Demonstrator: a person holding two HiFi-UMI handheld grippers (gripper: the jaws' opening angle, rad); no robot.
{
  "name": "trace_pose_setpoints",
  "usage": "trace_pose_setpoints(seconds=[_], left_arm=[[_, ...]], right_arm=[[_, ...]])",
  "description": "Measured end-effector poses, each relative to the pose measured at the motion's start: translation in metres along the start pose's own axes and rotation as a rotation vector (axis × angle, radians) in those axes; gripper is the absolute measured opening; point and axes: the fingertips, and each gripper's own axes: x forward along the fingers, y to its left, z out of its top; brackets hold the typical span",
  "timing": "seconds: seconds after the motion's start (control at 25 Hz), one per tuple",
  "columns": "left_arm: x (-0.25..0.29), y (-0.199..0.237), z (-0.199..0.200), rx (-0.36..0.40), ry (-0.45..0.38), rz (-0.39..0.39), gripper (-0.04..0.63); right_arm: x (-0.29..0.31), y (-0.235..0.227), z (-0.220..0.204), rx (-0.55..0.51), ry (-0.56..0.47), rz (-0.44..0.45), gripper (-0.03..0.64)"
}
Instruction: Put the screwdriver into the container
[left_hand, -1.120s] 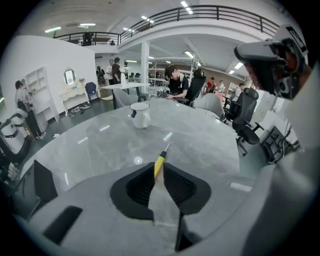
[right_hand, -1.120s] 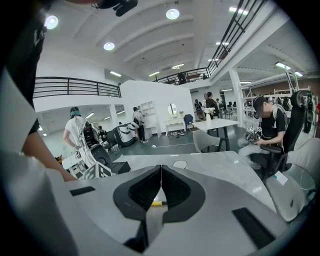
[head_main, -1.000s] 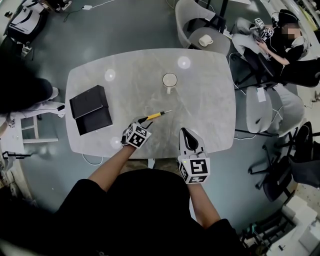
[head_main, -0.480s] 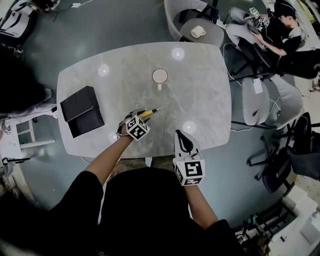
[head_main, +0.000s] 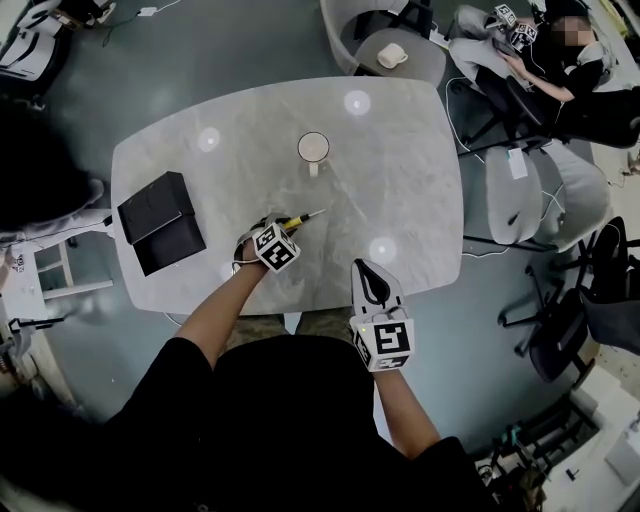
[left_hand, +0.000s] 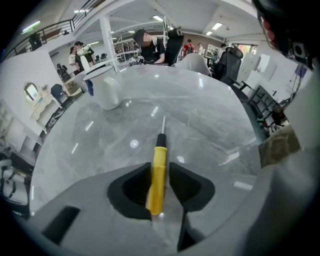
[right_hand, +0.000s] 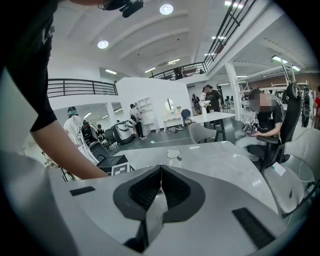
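A grey marble-patterned table with rounded corners (head_main: 400, 170) stands on a smooth, dark grey-green floor (head_main: 230, 45). Round glare spots from the lamps (head_main: 357, 102) shine near its far edge. Beyond that edge stands a pale grey upholstered tub chair (head_main: 347, 25). Off the right edge is a light grey chair (head_main: 512, 205), with black office chairs (head_main: 600, 300) farther right. A white framed stool (head_main: 48, 270) sits off the left edge. The hall has a white ceiling with round recessed lights (right_hand: 166, 9), a white column (right_hand: 233, 82) and a black-railed mezzanine (right_hand: 75, 87).
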Motion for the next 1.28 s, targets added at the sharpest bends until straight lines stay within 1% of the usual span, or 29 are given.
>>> trace_pose_setpoints(seconds=[0.04, 0.12, 0.16, 0.24, 0.36, 0.44, 0.52, 0.6, 0.68, 0.88, 0.96, 1.12, 1.2, 1.28], left_arm=[[-0.001, 0.000, 0.001, 0.025, -0.003, 0.005, 0.089], [-0.002, 0.000, -0.003, 0.083, 0.001, 0.016, 0.087], [-0.003, 0.000, -0.008, 0.098, 0.007, 0.016, 0.087], [-0.008, 0.000, -0.018, 0.092, 0.011, 0.011, 0.087], [-0.024, 0.005, -0.025, 0.071, -0.013, 0.007, 0.087], [-0.034, 0.012, -0.027, 0.081, -0.033, 0.012, 0.087], [-0.044, 0.019, -0.033, 0.108, -0.047, 0.016, 0.087], [-0.054, 0.029, -0.043, 0.129, -0.058, 0.026, 0.087], [-0.067, 0.040, -0.054, 0.135, -0.069, 0.044, 0.087], [-0.108, 0.062, -0.085, 0.115, -0.123, 0.090, 0.087], [-0.122, 0.068, -0.099, 0.118, -0.140, 0.101, 0.087], [-0.147, 0.074, -0.122, 0.161, -0.178, 0.118, 0.087], [-0.159, 0.076, -0.141, 0.185, -0.181, 0.124, 0.087], [-0.169, 0.080, -0.164, 0.191, -0.181, 0.124, 0.087]], right_arm=[[0.000, 0.003, -0.003, -0.004, 0.004, 0.005, 0.012], [0.000, 0.011, -0.010, -0.008, 0.016, 0.009, 0.012], [-0.001, 0.017, -0.013, -0.006, 0.021, 0.009, 0.012], [-0.004, 0.027, -0.016, 0.002, 0.028, 0.007, 0.012], [-0.002, 0.036, -0.009, 0.008, 0.010, -0.007, 0.012], [0.003, 0.042, 0.000, 0.001, -0.011, -0.021, 0.012], [0.010, 0.055, 0.008, -0.009, -0.029, -0.026, 0.012], [0.019, 0.072, 0.015, -0.019, -0.044, -0.017, 0.012], [0.026, 0.090, 0.021, -0.029, -0.056, -0.006, 0.012], [0.044, 0.135, 0.029, -0.068, -0.067, 0.007, 0.012], [0.053, 0.157, 0.032, -0.084, -0.072, 0.017, 0.012], [0.062, 0.204, 0.038, -0.111, -0.080, 0.033, 0.012], [0.064, 0.233, 0.038, -0.123, -0.079, 0.043, 0.012], [0.069, 0.263, 0.035, -0.130, -0.076, 0.053, 0.012]])
